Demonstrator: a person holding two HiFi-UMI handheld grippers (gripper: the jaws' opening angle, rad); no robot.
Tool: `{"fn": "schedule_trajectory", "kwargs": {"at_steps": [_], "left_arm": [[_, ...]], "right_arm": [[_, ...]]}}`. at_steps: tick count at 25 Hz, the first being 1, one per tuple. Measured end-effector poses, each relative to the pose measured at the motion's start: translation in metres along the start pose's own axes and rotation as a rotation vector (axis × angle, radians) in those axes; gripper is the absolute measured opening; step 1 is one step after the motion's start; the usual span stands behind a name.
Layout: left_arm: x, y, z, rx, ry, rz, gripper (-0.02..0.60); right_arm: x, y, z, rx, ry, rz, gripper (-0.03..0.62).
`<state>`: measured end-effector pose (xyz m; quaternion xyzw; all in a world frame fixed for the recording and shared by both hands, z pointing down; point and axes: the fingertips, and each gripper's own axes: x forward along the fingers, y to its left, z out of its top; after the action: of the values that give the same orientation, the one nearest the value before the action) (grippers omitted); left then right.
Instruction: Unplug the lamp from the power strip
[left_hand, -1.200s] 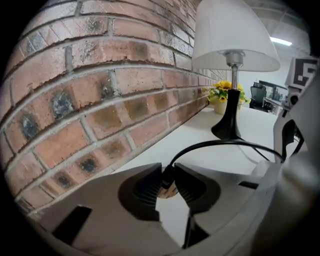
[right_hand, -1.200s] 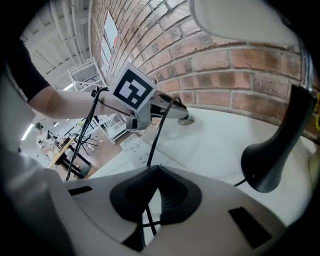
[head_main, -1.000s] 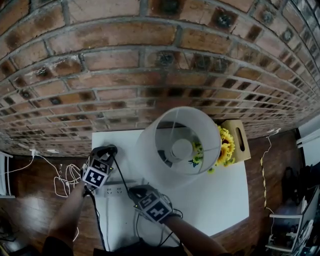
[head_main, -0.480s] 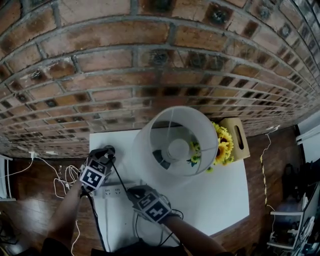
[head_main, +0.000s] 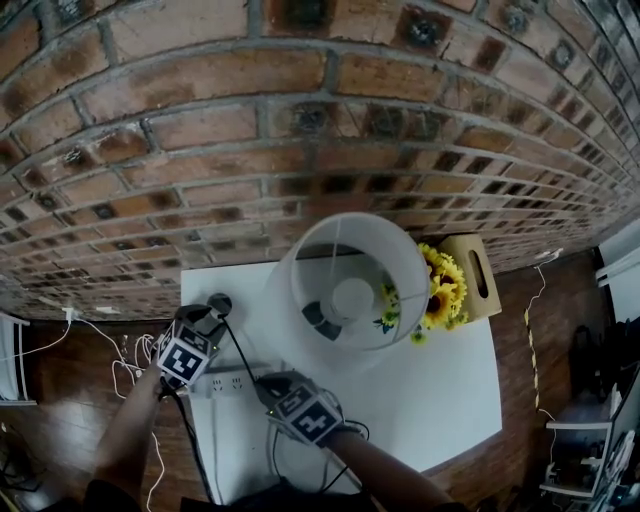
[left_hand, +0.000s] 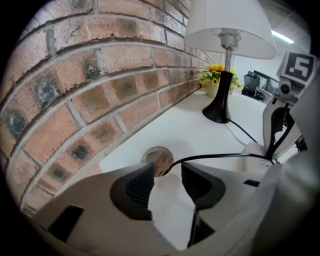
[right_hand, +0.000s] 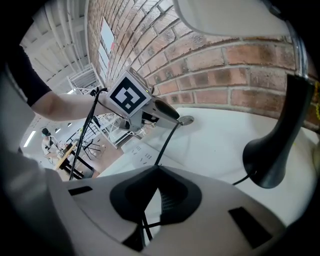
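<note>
The lamp (head_main: 352, 285), with a white shade and a black base (left_hand: 218, 107), stands on the white table (head_main: 440, 390). Its round plug (head_main: 220, 301) (left_hand: 157, 159) lies free on the table near the brick wall, away from the white power strip (head_main: 228, 382) (right_hand: 140, 152). My left gripper (head_main: 203, 318) (left_hand: 167, 170) is just behind the plug. Its jaws have just been opening and stand open with nothing between them. The black cable (left_hand: 225, 157) runs from the plug to my right gripper (head_main: 272, 384) (right_hand: 157, 172), which is shut on it beside the strip.
Sunflowers (head_main: 445, 290) and a wooden box (head_main: 476, 272) sit behind the lamp on the right. The brick wall (head_main: 300, 130) runs along the table's far edge. Loose white cords (head_main: 130, 360) lie on the wooden floor left of the table.
The left gripper opened and let go of the plug, which now lies on the table, and it drew back slightly. The right gripper has stayed put.
</note>
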<state>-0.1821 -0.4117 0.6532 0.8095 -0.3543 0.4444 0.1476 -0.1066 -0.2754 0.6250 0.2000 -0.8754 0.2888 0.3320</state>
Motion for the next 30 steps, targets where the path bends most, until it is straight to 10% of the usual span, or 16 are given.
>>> {"fn": "schedule_trajectory", "kwargs": {"at_steps": [9,15,20,30], "left_arm": [[-0.015,-0.007,-0.004,-0.094,-0.043,-0.058,0.186],[-0.039,0.01,-0.014,-0.386,-0.209,0.001,0.024],[-0.056,0.013,-0.019,-0.569,-0.289,0.01,0.021],[-0.077,-0.005,-0.014,-0.467,-0.28,0.034,0.021]], "right_arm": [[0.0,0.0,0.0,-0.015,0.008,0.003,0.002],[0.0,-0.001,-0.001,-0.02,0.011,0.004,0.003],[0.002,0.002,-0.001,-0.056,0.032,0.003,0.003],[0.002,0.001,-0.001,-0.098,0.048,-0.035,0.003]]}}
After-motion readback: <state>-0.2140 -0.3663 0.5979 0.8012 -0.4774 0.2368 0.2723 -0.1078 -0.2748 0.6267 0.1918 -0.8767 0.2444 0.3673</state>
